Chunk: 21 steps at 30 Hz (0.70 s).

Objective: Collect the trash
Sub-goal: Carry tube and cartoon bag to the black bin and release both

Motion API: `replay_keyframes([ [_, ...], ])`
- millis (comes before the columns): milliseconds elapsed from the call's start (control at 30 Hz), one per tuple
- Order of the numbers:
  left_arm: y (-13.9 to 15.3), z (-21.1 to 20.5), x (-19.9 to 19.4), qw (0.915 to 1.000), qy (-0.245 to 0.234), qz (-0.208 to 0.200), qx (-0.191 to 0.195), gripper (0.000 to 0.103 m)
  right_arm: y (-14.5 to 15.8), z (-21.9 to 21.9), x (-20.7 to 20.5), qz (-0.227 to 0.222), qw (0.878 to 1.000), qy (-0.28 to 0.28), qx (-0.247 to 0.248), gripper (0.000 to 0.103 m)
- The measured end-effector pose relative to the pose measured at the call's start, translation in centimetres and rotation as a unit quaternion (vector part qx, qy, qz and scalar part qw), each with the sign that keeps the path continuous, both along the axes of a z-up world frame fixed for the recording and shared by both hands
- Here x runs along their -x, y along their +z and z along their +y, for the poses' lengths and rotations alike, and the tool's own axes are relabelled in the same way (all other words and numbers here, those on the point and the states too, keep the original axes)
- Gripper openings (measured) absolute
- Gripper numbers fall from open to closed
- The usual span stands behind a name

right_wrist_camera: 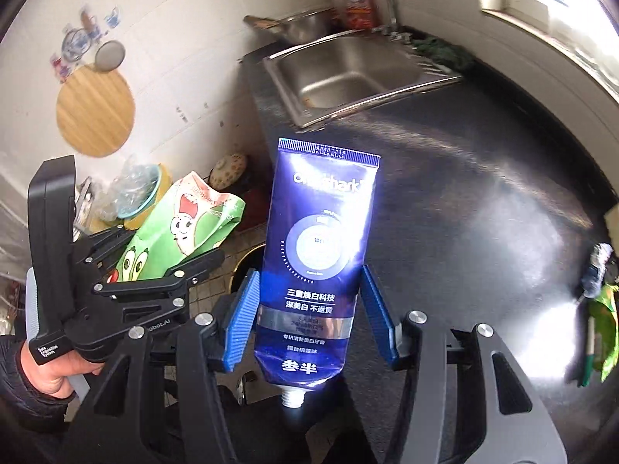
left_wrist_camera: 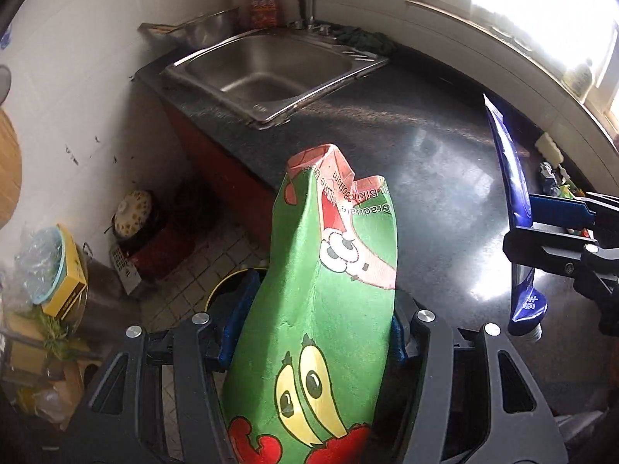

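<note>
My left gripper (left_wrist_camera: 309, 332) is shut on a green cartoon snack bag (left_wrist_camera: 329, 290) and holds it upright at the counter's front edge, above a yellow-rimmed bin (left_wrist_camera: 226, 282) on the floor. The same bag (right_wrist_camera: 182, 228) and left gripper (right_wrist_camera: 154, 274) show at the left in the right wrist view. My right gripper (right_wrist_camera: 309, 317) is shut on a blue toothpaste tube (right_wrist_camera: 317, 247), cap end down, over the counter edge. The tube (left_wrist_camera: 514, 201) and right gripper (left_wrist_camera: 549, 228) also show at the right in the left wrist view. The bin rim (right_wrist_camera: 247, 255) peeks out below.
A dark stone counter (left_wrist_camera: 425, 154) holds a steel sink (left_wrist_camera: 271, 73) with a tap at the back. More wrappers (right_wrist_camera: 599, 309) lie at the counter's right edge. Pots, a yellow box and a bowl (left_wrist_camera: 50, 266) crowd the floor at left. A round wooden board (right_wrist_camera: 94, 112) hangs on the wall.
</note>
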<state>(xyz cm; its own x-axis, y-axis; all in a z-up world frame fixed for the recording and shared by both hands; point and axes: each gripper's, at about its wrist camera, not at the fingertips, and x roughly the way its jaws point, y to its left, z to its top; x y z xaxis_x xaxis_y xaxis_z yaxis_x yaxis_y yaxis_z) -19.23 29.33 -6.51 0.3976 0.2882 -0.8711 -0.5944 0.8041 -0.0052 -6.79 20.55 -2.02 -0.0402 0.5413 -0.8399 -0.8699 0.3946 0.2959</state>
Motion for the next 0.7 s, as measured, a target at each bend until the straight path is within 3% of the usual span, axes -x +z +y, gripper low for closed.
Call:
replay_keyframes([
  [200, -5.2, 4.6, 5.7, 0.9957, 0.083, -0.006, 0.041, 0.056, -4.6, 8.4, 5.2, 0.046, 0.994, 0.097, 0.03, 0.053],
  [400, -10.9, 8.1, 7.9, 0.9894, 0.121, -0.015, 0.079, 0.057, -9.5, 13.9, 8.7, 0.049, 0.984, 0.156, 0.068, 0.053],
  [433, -11.8, 8.7, 8.0, 0.9892, 0.122, -0.017, 0.08, 0.057, -10.3, 14.5, 8.9, 0.048, 0.983, 0.162, 0.074, 0.051],
  [500, -13.4, 9.7, 8.1, 0.9889, 0.123, -0.01, 0.083, 0.057, -11.9, 16.0, 9.5, 0.054, 0.979, 0.174, 0.091, 0.037],
  [600, -15.1, 10.6, 8.4, 0.9892, 0.118, -0.018, 0.085, 0.058, -14.3, 18.2, 9.8, 0.04, 0.975, 0.186, 0.112, 0.037],
  [667, -16.9, 11.5, 8.7, 0.9876, 0.116, -0.014, 0.105, 0.069, -16.4, 19.4, 9.6, 0.046, 0.972, 0.19, 0.133, 0.044],
  [700, -17.9, 11.8, 8.8, 0.9857, 0.119, -0.009, 0.119, 0.076, -17.5, 19.9, 9.4, 0.057, 0.969, 0.187, 0.15, 0.058],
])
